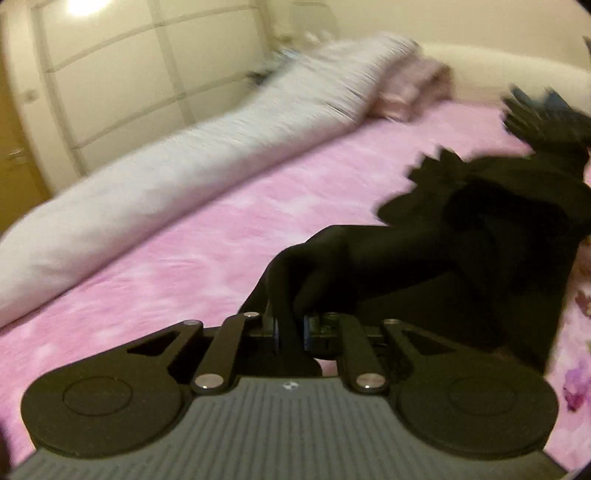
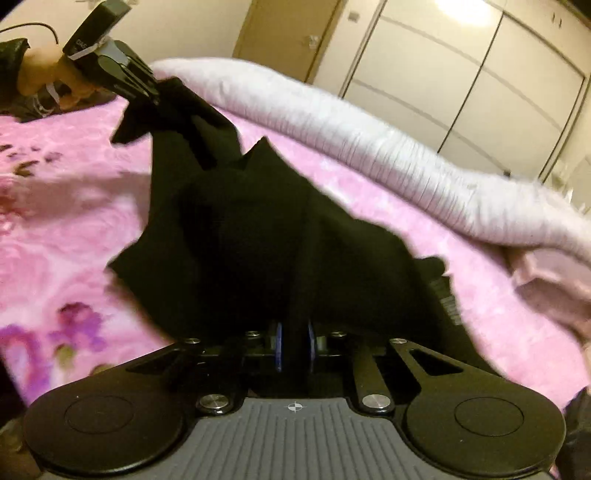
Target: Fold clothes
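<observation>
A black garment (image 1: 461, 229) is stretched above a pink bed cover (image 1: 221, 229), held at two ends. My left gripper (image 1: 290, 328) is shut on one bunched end of it. In the right wrist view the same black garment (image 2: 280, 236) hangs in folds, and my right gripper (image 2: 294, 345) is shut on its near edge. The left gripper (image 2: 157, 94) appears there at the upper left, clamped on the far corner, with a person's hand (image 2: 40, 70) behind it. The right gripper (image 1: 543, 110) shows blurred at the far right of the left wrist view.
A long rolled white duvet (image 1: 184, 166) lies along the bed's far side, with a pink folded blanket (image 1: 413, 88) at its end. White wardrobe doors (image 2: 461, 74) and a wooden door (image 2: 288, 33) stand behind. The pink cover has purple flowers (image 2: 74, 332).
</observation>
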`<state>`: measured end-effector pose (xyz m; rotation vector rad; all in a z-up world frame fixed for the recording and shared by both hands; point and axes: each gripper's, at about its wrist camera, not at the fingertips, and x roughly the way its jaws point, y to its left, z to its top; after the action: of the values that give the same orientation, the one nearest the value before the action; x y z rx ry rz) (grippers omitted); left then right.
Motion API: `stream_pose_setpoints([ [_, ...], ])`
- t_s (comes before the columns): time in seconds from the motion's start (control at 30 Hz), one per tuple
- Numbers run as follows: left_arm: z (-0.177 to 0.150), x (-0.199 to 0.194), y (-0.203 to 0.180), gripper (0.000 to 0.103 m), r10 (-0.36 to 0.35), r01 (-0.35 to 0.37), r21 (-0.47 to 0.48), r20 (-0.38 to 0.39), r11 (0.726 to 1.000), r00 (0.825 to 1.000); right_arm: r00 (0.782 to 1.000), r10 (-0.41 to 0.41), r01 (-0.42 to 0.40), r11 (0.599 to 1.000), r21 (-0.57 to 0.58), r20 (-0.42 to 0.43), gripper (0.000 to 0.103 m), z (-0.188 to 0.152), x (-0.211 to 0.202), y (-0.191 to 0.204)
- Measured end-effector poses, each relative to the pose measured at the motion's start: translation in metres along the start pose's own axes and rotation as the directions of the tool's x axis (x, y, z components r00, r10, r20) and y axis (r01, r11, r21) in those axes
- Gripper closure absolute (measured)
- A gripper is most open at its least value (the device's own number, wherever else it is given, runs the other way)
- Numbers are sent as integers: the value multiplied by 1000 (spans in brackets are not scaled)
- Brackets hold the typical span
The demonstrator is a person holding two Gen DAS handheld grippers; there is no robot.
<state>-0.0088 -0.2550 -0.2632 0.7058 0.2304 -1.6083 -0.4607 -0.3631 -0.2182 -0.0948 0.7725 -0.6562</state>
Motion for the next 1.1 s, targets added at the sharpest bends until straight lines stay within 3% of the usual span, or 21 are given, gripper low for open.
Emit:
stream_pose_setpoints([
  [0.1, -27, -67, 28, 93, 122, -122, -38, -5, 992, 992, 1000, 18, -18, 1000, 5, 13, 92, -8, -42, 0],
  [0.2, -66, -119, 41, 93, 230, -235, -65, -70, 970, 971, 1000, 11, -12, 1000, -10, -25, 92, -29, -67, 11],
  [0.3, -110, -145, 44, 93, 247, -268, -104, -181, 958, 952, 995, 32, -28, 999, 36, -98, 92, -59, -72, 20],
  [0.33, -124, -149, 43, 91, 229, -257, -108, -220, 960, 948, 991, 44, -38, 998, 47, -130, 92, -70, -69, 24],
  [0.43, -114, -150, 43, 82, 196, -222, -119, -200, 968, 960, 968, 53, -45, 998, 38, -246, 89, -94, -55, 36],
  [0.53, -99, -151, 44, 73, 165, -187, -129, -167, 974, 972, 944, 7, 2, 1000, 27, -328, 69, -102, -54, 41],
  [0.6, -89, -151, 45, 72, 144, -163, -135, -144, 977, 979, 949, -39, 55, 997, 45, -313, 52, -99, -67, 29],
  [0.67, -79, -152, 45, 68, 123, -139, -140, -122, 980, 985, 957, -74, 99, 992, 77, -281, 50, -94, -82, 18],
  [0.73, -69, -152, 46, 57, 101, -115, -145, -99, 983, 990, 974, -102, 130, 983, 129, -203, 50, -82, -96, 4],
  [0.83, -54, -152, 47, 50, 70, -79, -152, -64, 985, 995, 995, -59, 75, 976, 207, -83, 50, -56, -94, -20],
  [0.97, -19, -79, 26, 42, -89, 82, -145, -42, 986, 995, 999, 47, -41, 980, 193, -27, 50, -22, -37, -57],
  [1.1, 11, 23, 5, 42, -261, 244, -169, -82, 955, 962, 991, 117, -103, 977, 185, -65, 50, -1, 54, -104],
])
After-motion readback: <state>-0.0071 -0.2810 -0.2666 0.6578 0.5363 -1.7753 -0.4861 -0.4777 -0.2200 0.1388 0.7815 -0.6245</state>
